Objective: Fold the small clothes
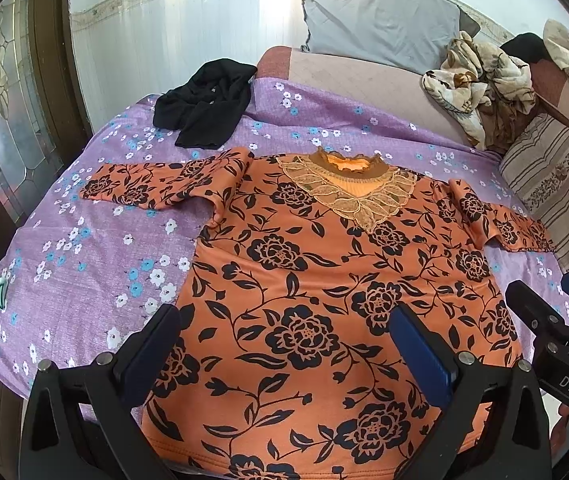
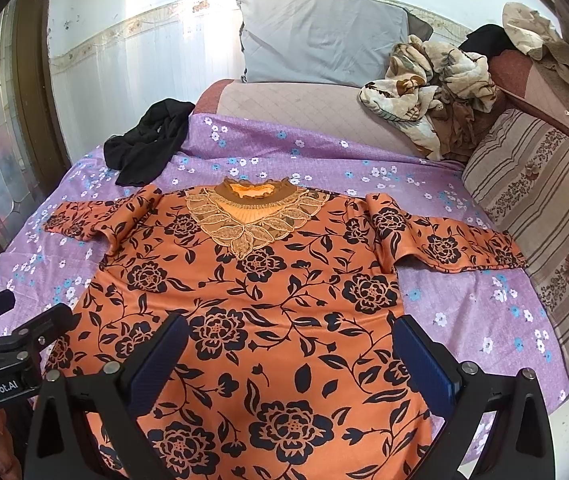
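Both claws sit low over the hem end of the orange floral top (image 1: 304, 280), jaws spread wide, nothing held: left claw (image 1: 284, 344) over the left half of the body, right claw (image 2: 292, 356) over the right half. Right claw's black frame shows at the edge of the left view, so the two are close side by side

Top lies face up and flat on the purple flowered bedsheet (image 1: 84, 248), directly ahead of both claws. Long axis runs away from me, hem nearest, collar (image 2: 258, 192) farthest. Sleeves stick out sideways: left sleeve (image 1: 156, 184) is on my left claw's side, right sleeve (image 2: 444, 244) on my right claw's side, each well apart from its claw. My read: first fold is sleeves inward, one claw per side

Fabric looks thin, smooth, slightly shiny knit with black rose print, likely slippery and limp. Neck has a stiffer gold lace yoke (image 2: 244, 224) and frilled ribbed collar. Soft creases at both armpits

Black garment (image 1: 208, 108) lies crumpled beyond the left sleeve, not touching it. Grey pillow (image 2: 320, 36) and a heaped blanket (image 2: 428, 92) sit at the head of the bed
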